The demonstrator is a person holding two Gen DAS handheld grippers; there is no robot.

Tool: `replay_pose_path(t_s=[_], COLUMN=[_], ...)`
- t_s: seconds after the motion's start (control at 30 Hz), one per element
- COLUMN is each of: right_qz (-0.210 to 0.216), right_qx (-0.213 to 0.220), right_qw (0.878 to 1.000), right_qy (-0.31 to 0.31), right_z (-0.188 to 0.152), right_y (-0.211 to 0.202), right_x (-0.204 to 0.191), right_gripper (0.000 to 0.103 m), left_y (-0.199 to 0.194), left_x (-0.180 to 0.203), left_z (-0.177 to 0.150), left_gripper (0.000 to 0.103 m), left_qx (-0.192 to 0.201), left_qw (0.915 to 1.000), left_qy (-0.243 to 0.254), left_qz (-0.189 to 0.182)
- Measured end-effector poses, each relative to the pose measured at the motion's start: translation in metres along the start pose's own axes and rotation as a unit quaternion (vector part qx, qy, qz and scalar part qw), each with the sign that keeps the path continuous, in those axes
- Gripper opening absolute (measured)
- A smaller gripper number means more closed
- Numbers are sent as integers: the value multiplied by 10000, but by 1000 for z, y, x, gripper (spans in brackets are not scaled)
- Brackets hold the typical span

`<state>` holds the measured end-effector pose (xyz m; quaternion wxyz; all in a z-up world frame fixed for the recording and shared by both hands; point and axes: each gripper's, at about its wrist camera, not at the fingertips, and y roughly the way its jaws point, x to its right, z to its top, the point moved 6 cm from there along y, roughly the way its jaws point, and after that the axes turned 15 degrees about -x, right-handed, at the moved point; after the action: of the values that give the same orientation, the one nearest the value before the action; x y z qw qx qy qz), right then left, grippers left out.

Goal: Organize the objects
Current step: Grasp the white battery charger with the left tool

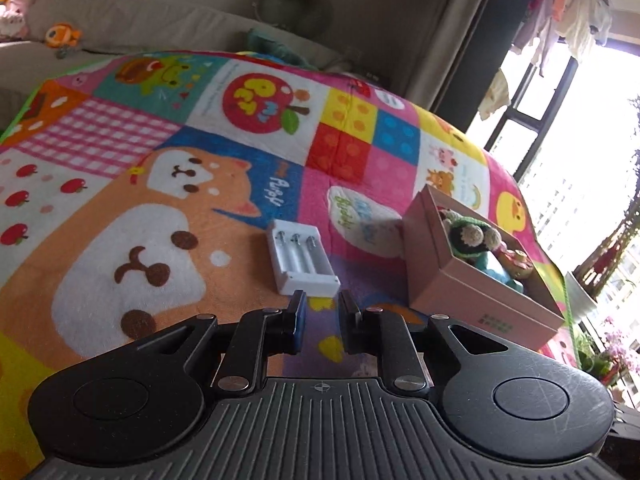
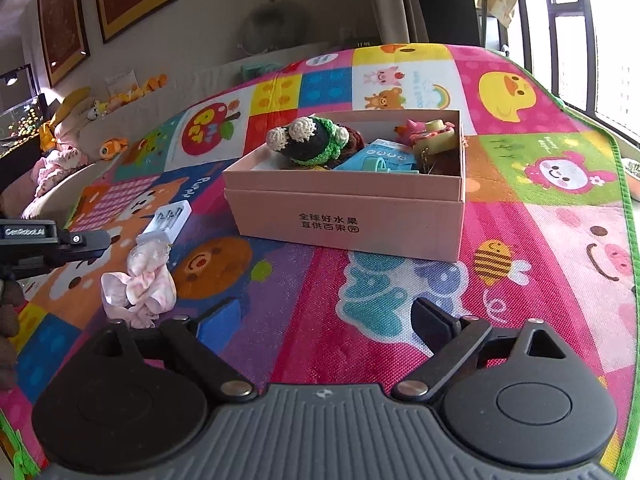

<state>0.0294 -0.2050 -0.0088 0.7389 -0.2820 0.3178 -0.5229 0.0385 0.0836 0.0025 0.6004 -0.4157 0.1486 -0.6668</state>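
Pink box (image 2: 348, 216) at 12 o'clock on mat (image 2: 540, 240), toys inside | charger (image 1: 302, 258) just ahead of left claw (image 1: 322, 306), narrow, empty | right claw (image 2: 324, 320) wide, empty | cloth (image 2: 140, 284) at 10 o'clock

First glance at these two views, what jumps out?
The loud cartoon patchwork mat fills both views. On it sits an open pink box stuffed with toys, a crocheted green-and-black doll on top. To its left lie a white battery case and a crumpled pink cloth; the right tongs gape wide in the foreground, nothing between them.
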Motion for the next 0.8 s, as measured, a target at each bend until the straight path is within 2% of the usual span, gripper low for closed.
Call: replay_pose_path(t_s=[0.17, 0.3, 0.4, 0.43, 0.5, 0.57, 0.67, 0.8], right_qz=[-59, -68, -41, -36, -21, -2, 22, 31], right_qx=[26, 49, 71, 70, 72, 58, 53, 103], right_qw=[9999, 9999, 9999, 9999, 10000, 10000, 10000, 9999], right_qy=[-142, -138, -87, -74, -59, -43, -25, 8], right_z=[0, 0, 0, 0, 1, 1, 1, 1], right_y=[-1, -1, -2, -2, -2, -2, -2, -3], right_x=[-5, -5, -3, -3, -2, -2, -1, 0], right_gripper=[96, 97, 99, 99, 99, 100, 100, 100], left_y=[18, 51, 77, 83, 88, 92, 94, 86], left_x=[-11, -16, -18, -18, -15, -6, 17, 46], left_z=[34, 62, 65, 65, 65, 64, 56, 32], left_gripper=[19, 19, 19, 20, 21, 22, 26, 31], left_qx=[67, -410, -729, -804, -715, -728, -899, -1227], left_qw=[9993, 9981, 9953, 9943, 9951, 9956, 9930, 9826], left_qy=[-160, -345, -456, -521, -505, -237, 521, 1380], left_qz=[333, 308, 455, 467, 469, 533, 569, 210])
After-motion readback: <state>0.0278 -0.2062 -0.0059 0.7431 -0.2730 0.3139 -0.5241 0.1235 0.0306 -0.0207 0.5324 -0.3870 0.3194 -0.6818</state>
